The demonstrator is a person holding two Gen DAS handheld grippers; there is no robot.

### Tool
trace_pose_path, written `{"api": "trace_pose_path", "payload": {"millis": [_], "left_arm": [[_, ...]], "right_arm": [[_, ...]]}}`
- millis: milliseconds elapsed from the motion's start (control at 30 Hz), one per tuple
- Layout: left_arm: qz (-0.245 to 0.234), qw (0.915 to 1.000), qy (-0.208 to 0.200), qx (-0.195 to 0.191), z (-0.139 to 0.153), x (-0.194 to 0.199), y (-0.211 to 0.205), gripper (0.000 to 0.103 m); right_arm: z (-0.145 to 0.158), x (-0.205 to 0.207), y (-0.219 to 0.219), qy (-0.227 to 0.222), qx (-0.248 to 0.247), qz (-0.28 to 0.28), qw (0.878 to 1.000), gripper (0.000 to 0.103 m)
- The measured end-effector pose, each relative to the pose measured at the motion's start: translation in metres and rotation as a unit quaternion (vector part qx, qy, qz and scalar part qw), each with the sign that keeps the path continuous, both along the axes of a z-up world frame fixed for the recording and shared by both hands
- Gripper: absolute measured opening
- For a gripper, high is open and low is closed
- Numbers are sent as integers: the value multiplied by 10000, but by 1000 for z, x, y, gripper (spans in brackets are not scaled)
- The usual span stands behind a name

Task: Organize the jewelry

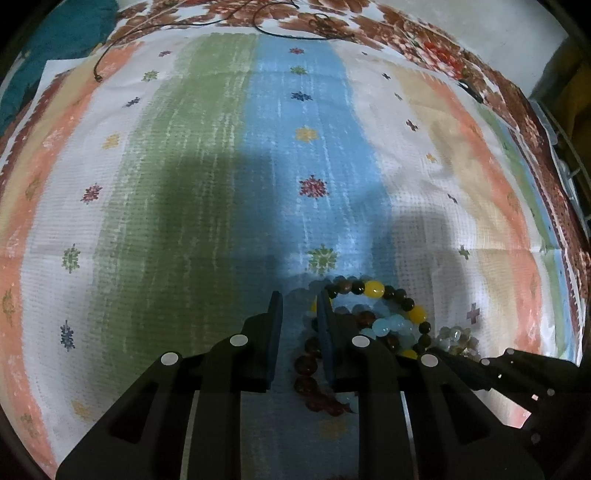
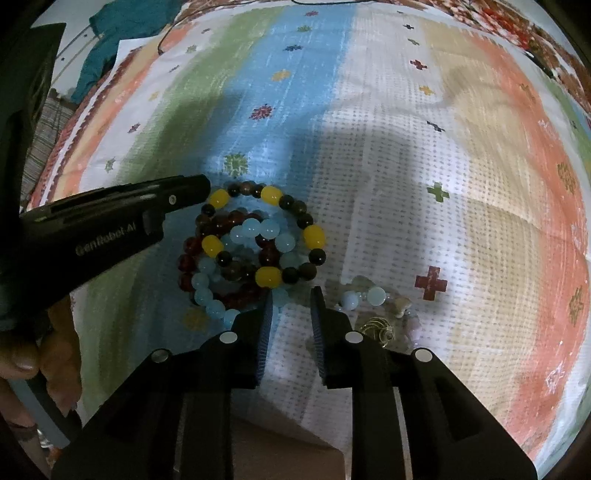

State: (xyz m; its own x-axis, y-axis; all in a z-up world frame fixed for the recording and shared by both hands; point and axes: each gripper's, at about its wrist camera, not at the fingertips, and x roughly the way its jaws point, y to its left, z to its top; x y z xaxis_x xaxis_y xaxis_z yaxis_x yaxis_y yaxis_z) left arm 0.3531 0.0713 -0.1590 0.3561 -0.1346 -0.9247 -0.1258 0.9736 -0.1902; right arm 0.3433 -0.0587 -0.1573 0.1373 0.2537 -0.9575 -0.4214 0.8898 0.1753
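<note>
Several bead bracelets lie piled on a striped cloth (image 2: 406,166). A yellow-and-dark bracelet (image 2: 314,236) lies on top of a pale blue bracelet (image 2: 207,295) and a dark red bracelet (image 2: 184,262). A smaller pale bracelet with a gold charm (image 2: 376,325) lies to their right. My left gripper (image 1: 300,301) is open, its fingers at the pile's left edge, dark red beads (image 1: 306,363) between them. It shows in the right wrist view (image 2: 110,229). My right gripper (image 2: 291,295) is open and empty, just in front of the pile, between it and the small bracelet.
The striped cloth (image 1: 221,147) with small flower marks covers a surface with a brown floral sheet (image 1: 424,40) behind. A thin dark cord (image 1: 273,31) lies at the far edge. Teal fabric (image 1: 55,37) sits at the far left.
</note>
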Motion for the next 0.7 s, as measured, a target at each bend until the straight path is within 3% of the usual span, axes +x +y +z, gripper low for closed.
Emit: {"api": "trace_pose_path", "payload": {"millis": [400, 700], "left_arm": [[-203, 9995, 58, 242, -13, 1, -13, 19], [-243, 9986, 13, 460, -15, 2, -19, 12]], "right_arm": [[-8, 5, 14, 29, -92, 133, 9999, 22], [-8, 5, 22, -49, -90, 195, 9998, 22]]}}
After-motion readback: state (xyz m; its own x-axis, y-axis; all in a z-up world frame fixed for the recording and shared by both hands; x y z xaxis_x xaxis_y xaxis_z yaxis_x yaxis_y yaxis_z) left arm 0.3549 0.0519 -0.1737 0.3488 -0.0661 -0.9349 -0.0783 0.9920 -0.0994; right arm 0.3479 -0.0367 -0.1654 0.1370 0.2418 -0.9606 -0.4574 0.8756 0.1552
